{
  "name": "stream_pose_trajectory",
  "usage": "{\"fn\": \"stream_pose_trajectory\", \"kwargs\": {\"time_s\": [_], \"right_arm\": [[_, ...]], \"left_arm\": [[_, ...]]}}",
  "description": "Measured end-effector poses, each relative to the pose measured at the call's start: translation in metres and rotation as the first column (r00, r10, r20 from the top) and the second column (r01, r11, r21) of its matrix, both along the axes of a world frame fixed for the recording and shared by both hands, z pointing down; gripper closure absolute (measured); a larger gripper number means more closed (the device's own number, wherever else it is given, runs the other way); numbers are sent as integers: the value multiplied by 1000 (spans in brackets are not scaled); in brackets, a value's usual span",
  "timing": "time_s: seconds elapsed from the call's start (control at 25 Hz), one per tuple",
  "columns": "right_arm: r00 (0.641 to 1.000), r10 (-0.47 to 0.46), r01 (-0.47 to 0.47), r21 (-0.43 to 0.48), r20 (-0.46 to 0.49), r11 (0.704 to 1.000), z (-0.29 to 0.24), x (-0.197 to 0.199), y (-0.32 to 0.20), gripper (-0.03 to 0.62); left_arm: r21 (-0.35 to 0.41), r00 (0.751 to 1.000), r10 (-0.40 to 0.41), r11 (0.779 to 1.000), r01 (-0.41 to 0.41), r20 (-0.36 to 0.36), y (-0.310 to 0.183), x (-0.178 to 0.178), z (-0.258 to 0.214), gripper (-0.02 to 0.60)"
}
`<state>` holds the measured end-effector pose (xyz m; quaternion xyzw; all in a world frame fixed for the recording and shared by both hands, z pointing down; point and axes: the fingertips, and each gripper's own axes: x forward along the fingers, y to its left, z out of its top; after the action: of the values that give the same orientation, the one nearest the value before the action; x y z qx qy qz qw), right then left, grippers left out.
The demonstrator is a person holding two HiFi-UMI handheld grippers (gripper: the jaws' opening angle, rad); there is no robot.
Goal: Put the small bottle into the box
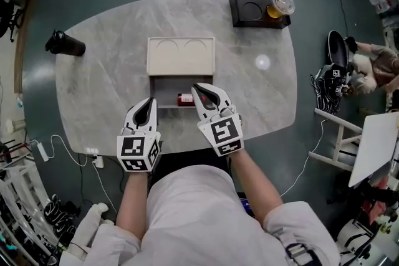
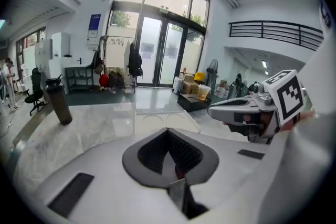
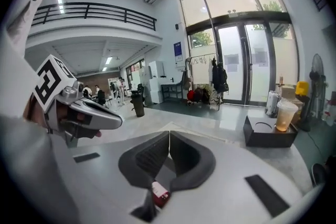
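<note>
The table (image 1: 106, 78) has a glossy, marble-veined top. The box (image 1: 181, 56) at centre looks matt; the upper-right cup (image 1: 282, 4), clear plastic.

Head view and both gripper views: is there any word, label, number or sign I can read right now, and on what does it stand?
No text can be read in any view.
Small bottle: red label, print too small to read.
Blue wall sign: print too blurred to read.
Marker cubes: black-and-white square patterns only, no words or numbers.
</note>
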<state>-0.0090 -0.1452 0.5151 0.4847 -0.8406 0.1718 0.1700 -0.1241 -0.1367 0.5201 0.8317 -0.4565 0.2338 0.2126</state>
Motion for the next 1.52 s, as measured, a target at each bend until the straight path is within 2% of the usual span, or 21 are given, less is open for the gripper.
{"fn": "stream_pose_trajectory", "kwargs": {"time_s": [0.16,0.4,0.48,0.6,0.76,0.92,1.16,1.36,1.52], "right_arm": [[996,92,-91,87,-13,992,-31,-10,15,569],[975,221,-207,249,-26,946,-97,-21,56,569],[970,240,-214,328,-41,920,-124,-26,74,569],[954,298,-256,430,-31,866,-167,-24,101,569],[933,360,-319,484,9,814,-207,-10,121,569],[922,386,-306,568,-22,764,-243,-4,132,569],[918,397,-318,596,-2,738,-268,14,134,569],[912,411,-323,647,16,691,-295,31,144,569],[906,422,-332,652,22,681,-303,43,149,569]], "left_arm": [[88,999,16,996,-13,-35,7,-13,-30,560],[233,990,81,971,-53,-112,31,-26,-90,560],[271,987,107,960,-70,-123,43,-31,-109,560],[326,978,167,938,-118,-127,59,-28,-137,560],[405,965,206,906,-126,-160,70,-17,-176,560],[439,958,213,892,-110,-193,78,-13,-202,560],[483,959,184,873,-59,-215,76,-10,-223,560],[526,955,180,850,-30,-237,75,4,-245,560],[543,956,191,838,-41,-222,79,16,-254,560]]}}
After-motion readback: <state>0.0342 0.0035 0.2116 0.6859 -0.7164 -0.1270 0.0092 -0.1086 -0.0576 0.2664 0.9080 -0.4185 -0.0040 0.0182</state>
